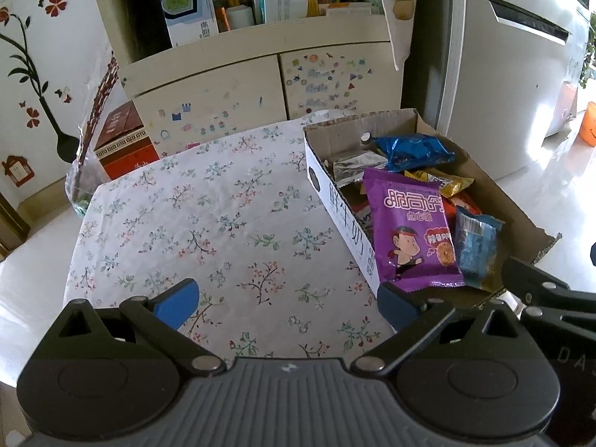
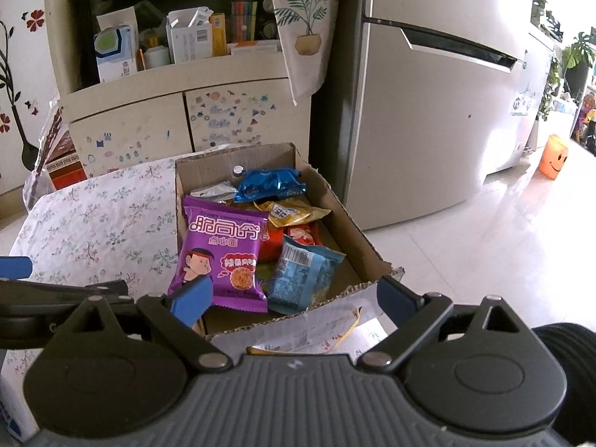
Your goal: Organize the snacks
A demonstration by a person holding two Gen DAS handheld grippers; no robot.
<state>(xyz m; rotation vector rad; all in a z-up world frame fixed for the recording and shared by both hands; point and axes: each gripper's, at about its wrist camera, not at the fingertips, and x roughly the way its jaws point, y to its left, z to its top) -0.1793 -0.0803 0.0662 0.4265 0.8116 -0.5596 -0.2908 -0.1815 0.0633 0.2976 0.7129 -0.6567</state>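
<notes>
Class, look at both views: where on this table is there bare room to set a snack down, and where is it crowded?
Free: the flowered tablecloth, a wide bare patch between the glass vase and the cardboard box. Crowded: inside the box, where the purple packet, blue packet and light blue packet overlap, leaving hardly any floor showing.

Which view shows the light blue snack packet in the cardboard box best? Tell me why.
The right wrist view. There the light blue snack packet lies nearly whole, its barcode facing up, beside the purple noodle packet. In the left wrist view the same packet sits near the frame's edge, narrower and partly hidden behind the purple one.
</notes>
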